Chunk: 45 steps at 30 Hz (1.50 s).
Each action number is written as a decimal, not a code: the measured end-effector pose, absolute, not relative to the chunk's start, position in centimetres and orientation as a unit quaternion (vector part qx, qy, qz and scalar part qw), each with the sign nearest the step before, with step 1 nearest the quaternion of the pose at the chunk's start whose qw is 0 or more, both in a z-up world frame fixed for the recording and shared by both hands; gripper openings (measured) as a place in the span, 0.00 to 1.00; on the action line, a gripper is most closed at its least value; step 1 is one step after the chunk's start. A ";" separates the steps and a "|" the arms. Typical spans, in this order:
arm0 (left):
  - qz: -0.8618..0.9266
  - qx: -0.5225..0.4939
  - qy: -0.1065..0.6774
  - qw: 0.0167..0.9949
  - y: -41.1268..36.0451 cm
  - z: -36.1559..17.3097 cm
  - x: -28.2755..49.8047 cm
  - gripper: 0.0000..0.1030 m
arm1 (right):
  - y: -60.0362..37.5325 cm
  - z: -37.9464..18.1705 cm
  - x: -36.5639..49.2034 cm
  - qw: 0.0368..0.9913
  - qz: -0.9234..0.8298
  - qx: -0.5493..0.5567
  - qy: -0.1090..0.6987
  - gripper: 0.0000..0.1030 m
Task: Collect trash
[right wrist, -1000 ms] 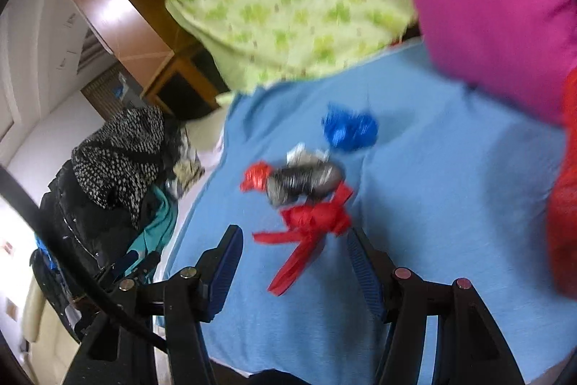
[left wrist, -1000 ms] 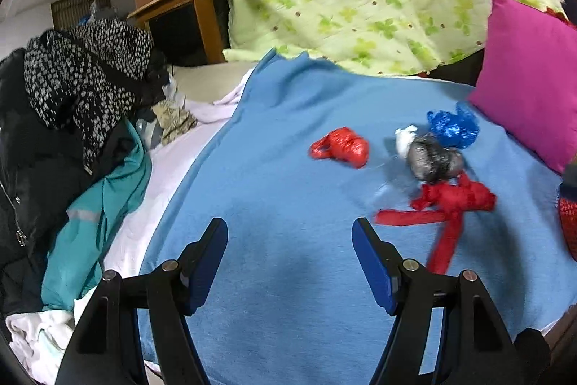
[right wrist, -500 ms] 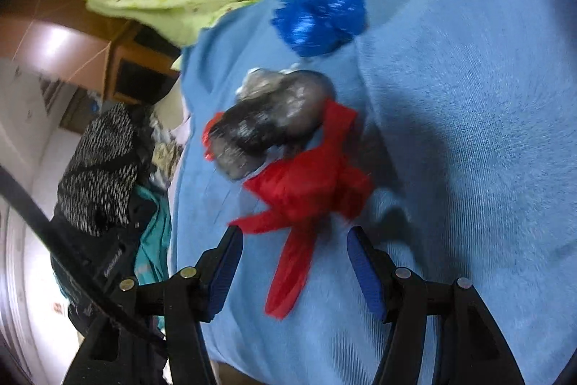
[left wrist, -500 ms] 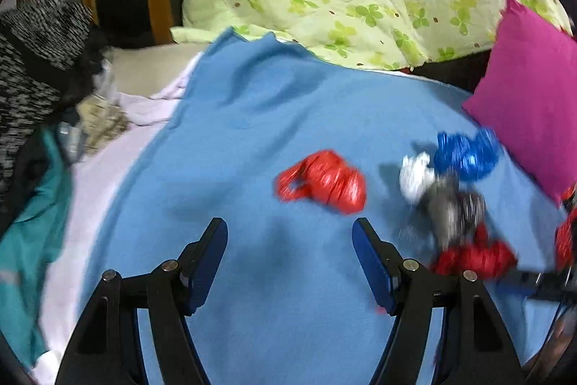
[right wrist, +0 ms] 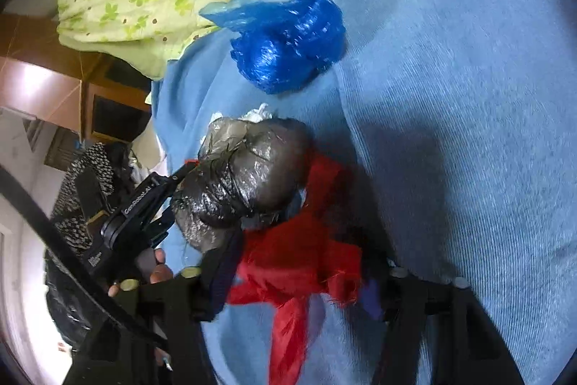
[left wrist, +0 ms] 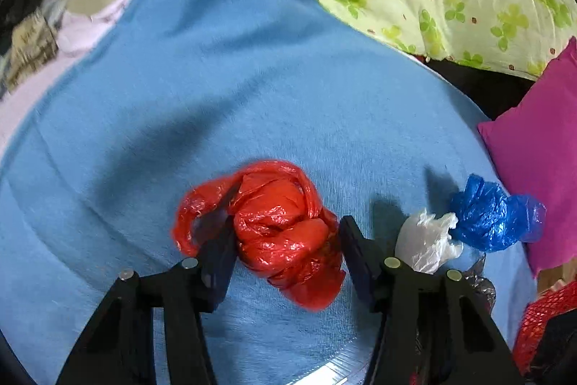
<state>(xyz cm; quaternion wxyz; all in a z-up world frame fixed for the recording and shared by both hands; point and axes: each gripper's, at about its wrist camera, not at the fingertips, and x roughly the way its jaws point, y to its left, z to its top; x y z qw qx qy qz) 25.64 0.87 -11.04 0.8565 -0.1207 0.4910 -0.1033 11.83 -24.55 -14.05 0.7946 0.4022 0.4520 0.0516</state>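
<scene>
Partly hidden, red bag between wide left tongs, blurred red ribbon between wide right tongs.

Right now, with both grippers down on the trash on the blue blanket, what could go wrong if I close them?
The left gripper straddles the crumpled red bag, but a loose loop lies outside the left finger and may slip or snag. The right gripper sits over the red ribbon with the gray wad touching it, so closing might drag both. Either could pinch the blanket.
</scene>
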 end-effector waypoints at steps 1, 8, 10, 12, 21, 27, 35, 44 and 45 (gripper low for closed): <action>-0.102 -0.126 0.486 0.859 1.0 -11.0 25.4 0.51 | -24.3 -13.9 12.1 0.800 0.049 0.391 0.452 0.34; -0.096 -0.110 0.437 0.887 2.1 -8.6 20.4 0.45 | -25.7 -12.8 9.1 0.821 0.070 0.375 0.425 0.17; -0.087 -0.099 0.424 0.896 2.4 -7.3 18.1 0.45 | -26.0 -11.7 7.5 0.833 0.073 0.361 0.414 0.16; -0.081 -0.086 0.400 0.909 2.4 -5.6 15.4 0.45 | -26.3 -10.6 6.0 0.843 0.078 0.347 0.403 0.16; -0.067 0.006 0.309 0.949 -1.1 2.7 3.0 0.45 | -27.4 -2.3 -2.9 0.904 0.093 0.273 0.315 0.15; -0.082 0.030 0.273 0.958 -4.5 6.4 -2.4 0.45 | -28.6 3.0 -8.5 0.932 0.092 0.247 0.249 0.15; -0.103 0.076 0.233 0.964 -9.5 9.4 -6.8 0.45 | -31.2 6.7 -13.7 0.947 0.071 0.247 0.194 0.15; -0.127 0.109 0.215 0.962 -14.1 10.7 -8.9 0.45 | -35.1 8.9 -17.5 0.956 0.036 0.249 0.150 0.15; -0.131 0.112 0.214 0.961 -14.6 10.8 -9.0 0.45 | -35.5 9.1 -17.8 0.957 0.032 0.250 0.145 0.15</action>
